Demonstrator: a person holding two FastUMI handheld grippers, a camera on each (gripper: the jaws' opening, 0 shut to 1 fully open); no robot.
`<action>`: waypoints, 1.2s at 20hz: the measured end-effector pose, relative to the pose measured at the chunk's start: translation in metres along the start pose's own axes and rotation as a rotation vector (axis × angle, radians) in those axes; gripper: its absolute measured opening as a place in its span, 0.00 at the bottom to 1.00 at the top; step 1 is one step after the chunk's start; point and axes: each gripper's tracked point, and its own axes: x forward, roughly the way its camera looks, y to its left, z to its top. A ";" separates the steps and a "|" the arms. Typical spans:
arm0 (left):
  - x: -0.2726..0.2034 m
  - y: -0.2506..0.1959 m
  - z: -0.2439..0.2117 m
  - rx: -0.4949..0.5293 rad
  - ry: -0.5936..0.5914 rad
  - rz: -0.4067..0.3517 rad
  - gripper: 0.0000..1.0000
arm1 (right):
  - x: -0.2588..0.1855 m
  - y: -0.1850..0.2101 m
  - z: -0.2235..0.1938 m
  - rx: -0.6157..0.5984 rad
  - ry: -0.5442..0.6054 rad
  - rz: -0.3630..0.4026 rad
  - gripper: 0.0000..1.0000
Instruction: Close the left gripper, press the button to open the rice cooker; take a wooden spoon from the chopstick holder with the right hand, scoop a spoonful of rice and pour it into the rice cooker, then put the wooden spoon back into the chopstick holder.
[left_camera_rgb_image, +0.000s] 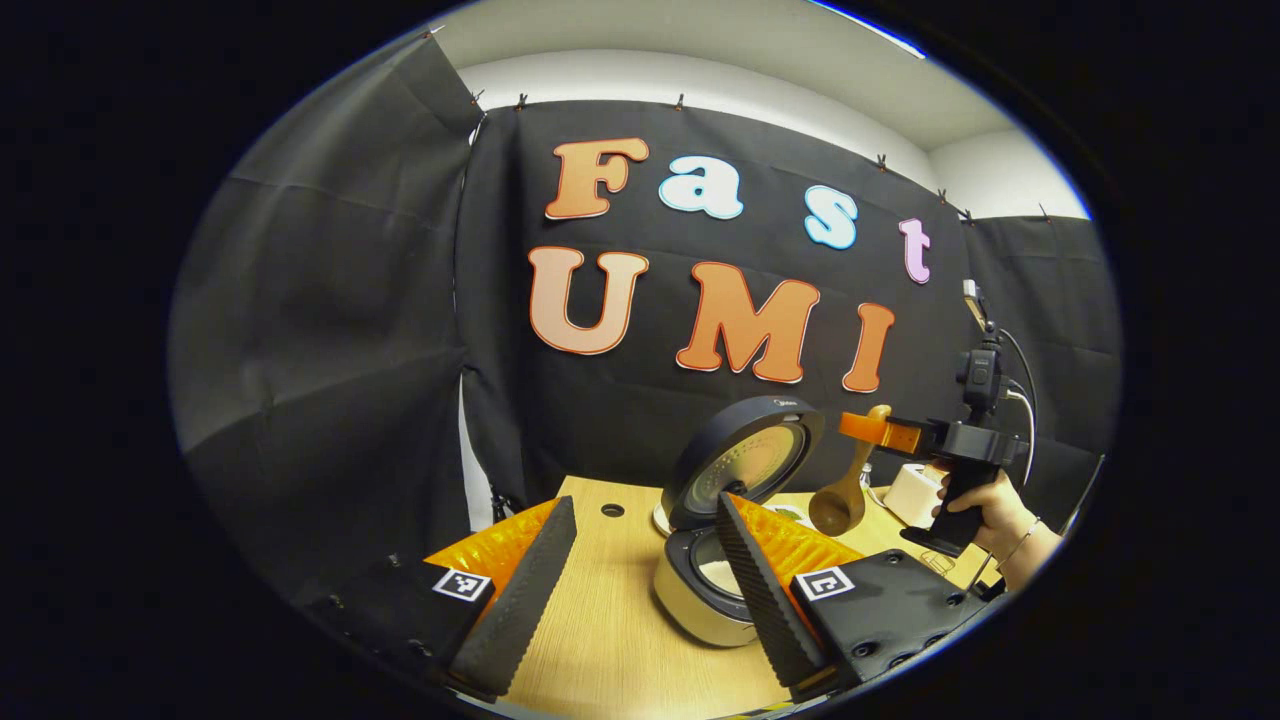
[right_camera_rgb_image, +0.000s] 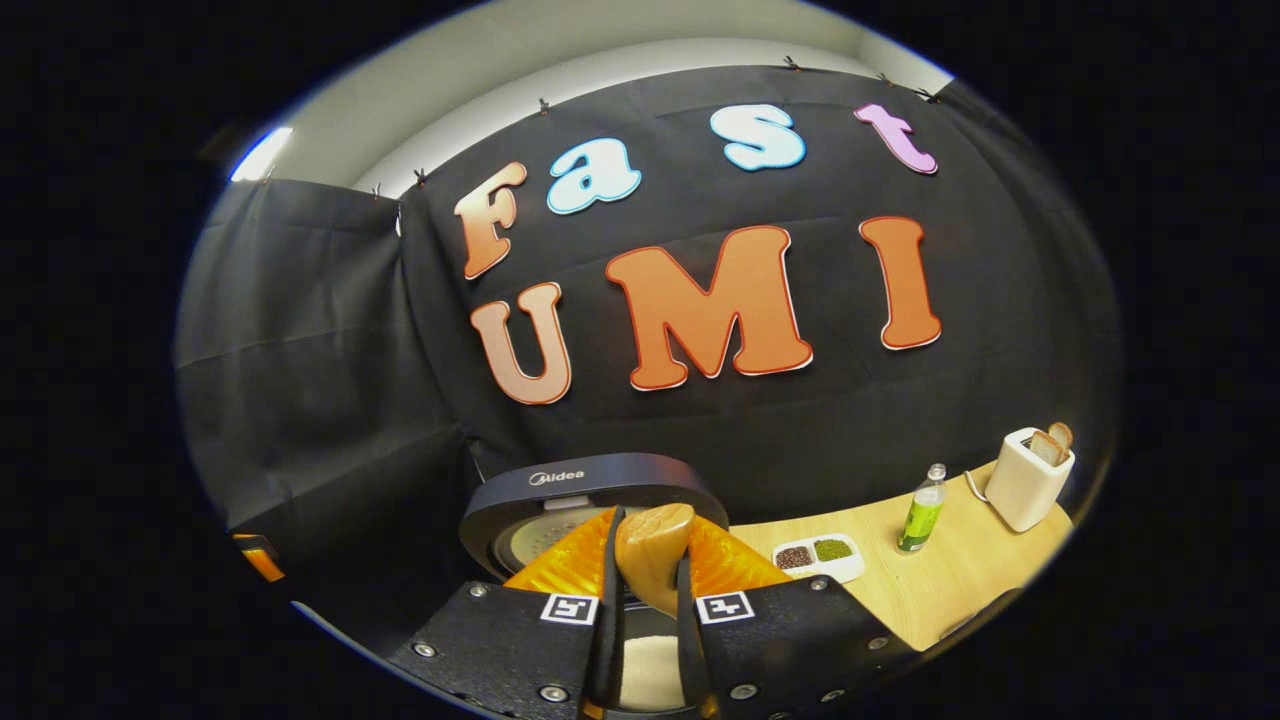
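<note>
Rice cooker (left_camera_rgb_image: 715, 540) stands open on the table (left_camera_rgb_image: 600, 620), its dark lid (left_camera_rgb_image: 745, 460) tipped up and back, and in the left gripper view we see it just ahead of our left gripper (left_camera_rgb_image: 640, 590), partly behind the right-hand finger. Those fingers (left_camera_rgb_image: 525, 590) are spread wide apart and hold nothing. White rice shows inside the pot, close behind that same finger.

Wooden spoon (left_camera_rgb_image: 845, 490) hangs bowl-down from the right gripper (left_camera_rgb_image: 880, 430), off to the right of our left fingers and above the table, beside the raised lid. A hand (left_camera_rgb_image: 995, 510) holds that gripper's grip from below.

In the right gripper view the spoon's handle (right_camera_rgb_image: 655, 560) is pinched between both fingers (right_camera_rgb_image: 605, 600) of the right gripper (right_camera_rgb_image: 648, 590), which are closed on it. Beyond those fingers the cooker lid (right_camera_rgb_image: 590, 490) rises, and below them, in the narrow gap, a white patch of rice appears (we cannot tell how far beneath). Farther right of the fingers on the table (right_camera_rgb_image: 960, 580) sit a small white dish (right_camera_rgb_image: 818, 555) of grains, a green bottle (right_camera_rgb_image: 922, 515) and a white toaster (right_camera_rgb_image: 1030, 480) with bread in it.
</note>
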 end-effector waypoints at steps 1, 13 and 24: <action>0.002 -0.003 0.001 0.003 0.000 -0.003 0.94 | -0.004 -0.011 0.003 0.021 -0.005 -0.014 0.22; 0.031 -0.062 0.010 0.012 -0.014 -0.044 0.94 | -0.071 -0.182 0.026 0.074 -0.051 -0.255 0.27; 0.035 -0.122 0.003 0.031 -0.010 -0.030 0.93 | -0.127 -0.318 -0.011 0.138 -0.025 -0.409 0.22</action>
